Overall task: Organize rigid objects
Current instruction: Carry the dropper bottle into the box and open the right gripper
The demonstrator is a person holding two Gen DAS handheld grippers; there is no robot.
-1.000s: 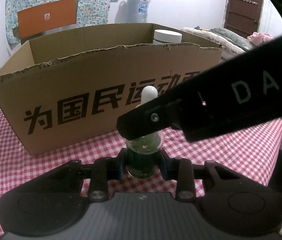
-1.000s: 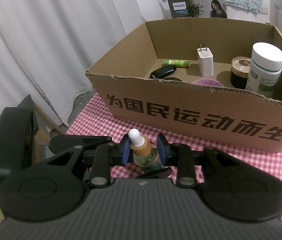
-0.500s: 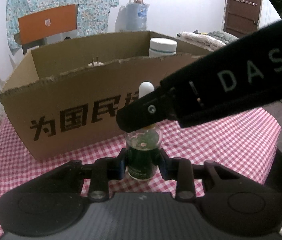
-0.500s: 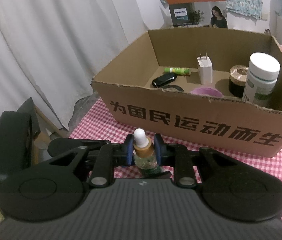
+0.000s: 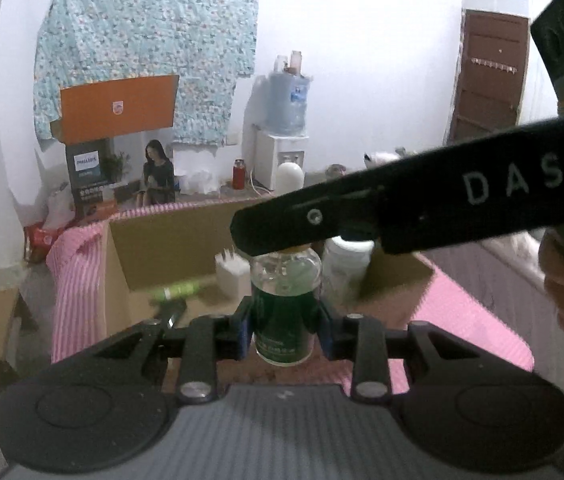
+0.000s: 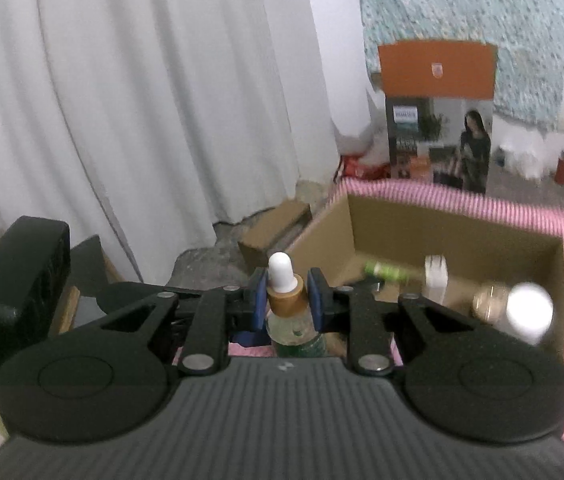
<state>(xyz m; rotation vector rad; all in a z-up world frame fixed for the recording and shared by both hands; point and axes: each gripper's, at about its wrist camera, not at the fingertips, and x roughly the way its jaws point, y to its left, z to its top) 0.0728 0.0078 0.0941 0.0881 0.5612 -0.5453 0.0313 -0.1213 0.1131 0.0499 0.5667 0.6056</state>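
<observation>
The left tongs (image 5: 282, 326) squeeze the dark green body of the little dropper bottle (image 5: 283, 300), low down near its bottom. The right tongs (image 6: 286, 300) pinch the gold cap just under the white rubber top, so both pairs hold the same bottle, one low and one high. The bottle stands upright, its long way running up and down, and it hangs in the air, not on the counter (image 5: 477, 320).

The open cardboard box (image 6: 365, 232) lies in front of both tongs and below them, and, in the right view, off to the right of the bottle. Inside it, going left to right, are a green tube (image 6: 385, 271), a white plug (image 6: 435, 276), a gold-lidded jar (image 6: 487, 300) and a white-capped tub (image 6: 529, 314) (all blurry). I think the bottle has to go forward over the near wall and then down, and the empty floor at the left end of the box looks the nearest spot.
</observation>
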